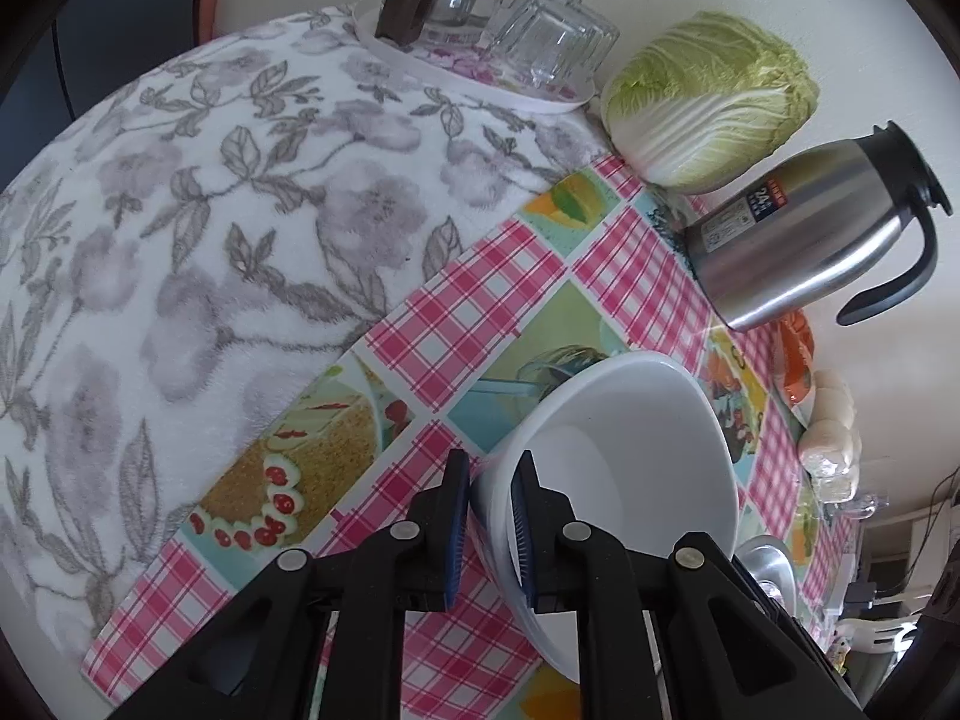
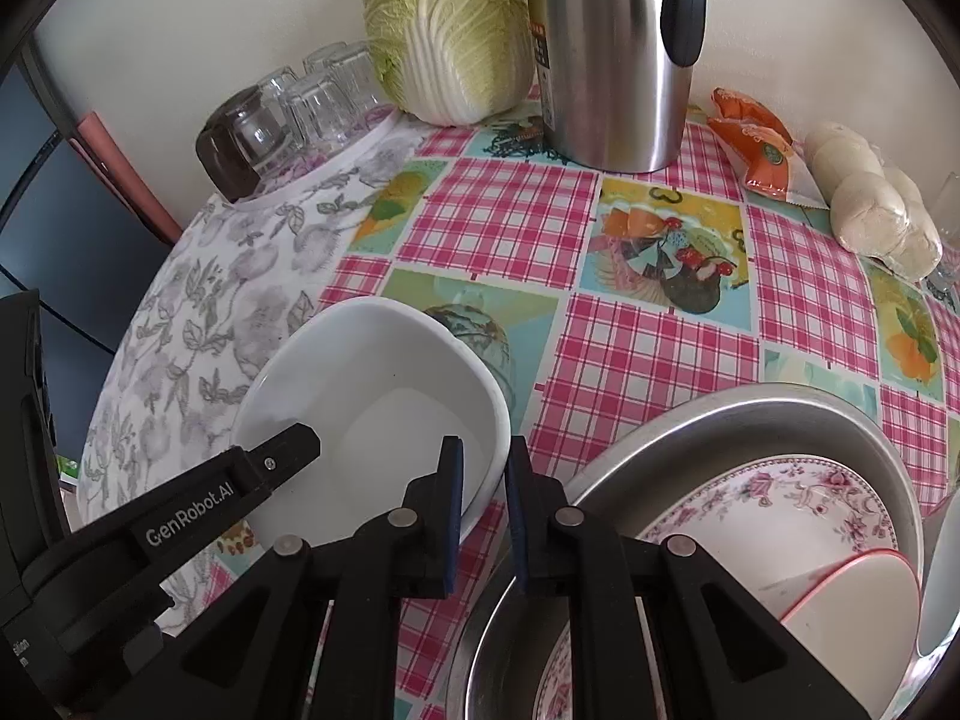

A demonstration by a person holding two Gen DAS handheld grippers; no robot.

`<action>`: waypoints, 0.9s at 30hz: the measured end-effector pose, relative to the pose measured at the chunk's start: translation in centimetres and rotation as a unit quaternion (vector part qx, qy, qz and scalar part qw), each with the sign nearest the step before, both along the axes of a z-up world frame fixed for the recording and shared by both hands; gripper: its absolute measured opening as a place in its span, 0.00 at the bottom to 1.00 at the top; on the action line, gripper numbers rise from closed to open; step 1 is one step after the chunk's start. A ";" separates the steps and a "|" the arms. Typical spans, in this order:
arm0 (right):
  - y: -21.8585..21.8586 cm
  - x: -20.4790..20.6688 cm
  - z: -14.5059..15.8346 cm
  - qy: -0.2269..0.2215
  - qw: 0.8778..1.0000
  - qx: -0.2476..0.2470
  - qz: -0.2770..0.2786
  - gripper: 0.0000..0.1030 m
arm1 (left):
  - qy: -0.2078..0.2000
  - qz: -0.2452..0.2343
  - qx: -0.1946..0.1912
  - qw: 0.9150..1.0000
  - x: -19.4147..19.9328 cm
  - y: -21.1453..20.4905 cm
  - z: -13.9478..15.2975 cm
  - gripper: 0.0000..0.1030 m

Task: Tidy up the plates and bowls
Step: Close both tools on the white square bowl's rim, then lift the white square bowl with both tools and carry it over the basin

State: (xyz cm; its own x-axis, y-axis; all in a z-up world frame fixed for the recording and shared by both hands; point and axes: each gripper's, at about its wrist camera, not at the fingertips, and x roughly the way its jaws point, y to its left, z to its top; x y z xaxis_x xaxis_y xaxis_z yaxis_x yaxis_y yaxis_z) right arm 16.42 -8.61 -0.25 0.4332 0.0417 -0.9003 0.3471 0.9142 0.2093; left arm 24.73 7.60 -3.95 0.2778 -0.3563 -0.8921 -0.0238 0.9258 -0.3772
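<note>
White and deep, the squarish bowl point(image 2: 366, 396) is tilted over the pink checked tablecloth point(image 2: 630, 348), just left of the steel basin point(image 2: 780, 414) holding a floral plate point(image 2: 798, 498). The left gripper point(image 1: 492, 468) pinches one rim of the bowl and the right gripper point(image 2: 485, 456) pinches the opposite rim.

Cream wall point(image 2: 180, 18) behind, table under pink checked oilcloth point(image 2: 630, 330), grey floral cloth point(image 1: 180, 210) beside, soft daylight
</note>
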 end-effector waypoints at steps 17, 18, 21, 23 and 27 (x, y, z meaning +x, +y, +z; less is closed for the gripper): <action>-1.7 -6.9 8.6 -0.106 0.994 0.005 -0.021 0.14 | -0.107 -0.055 -0.008 0.993 -5.2 -2.6 10.0 0.16; -2.0 -7.4 8.9 -0.111 0.993 0.005 -0.025 0.14 | -0.112 -0.059 -0.011 0.992 -5.5 -2.8 10.5 0.16; -2.9 -8.8 9.7 -0.124 0.992 0.010 -0.036 0.14 | -0.124 -0.074 -0.018 0.989 -6.6 -3.7 11.7 0.16; -3.6 -9.7 10.1 -0.131 0.990 0.016 -0.044 0.14 | -0.131 -0.082 -0.018 0.988 -7.2 -4.3 12.2 0.16; -4.9 -11.7 10.7 -0.143 0.988 0.022 -0.059 0.14 | -0.146 -0.102 -0.010 0.984 -8.7 -5.9 13.4 0.16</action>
State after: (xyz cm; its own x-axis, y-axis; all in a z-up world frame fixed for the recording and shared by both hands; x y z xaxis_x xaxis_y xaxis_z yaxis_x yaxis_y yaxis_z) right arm 4.74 -13.46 10.40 0.6730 0.0115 -0.7395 0.3728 0.8583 0.3526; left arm 16.01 1.65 9.44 0.4425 -0.4472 -0.7774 0.2732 0.8928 -0.3581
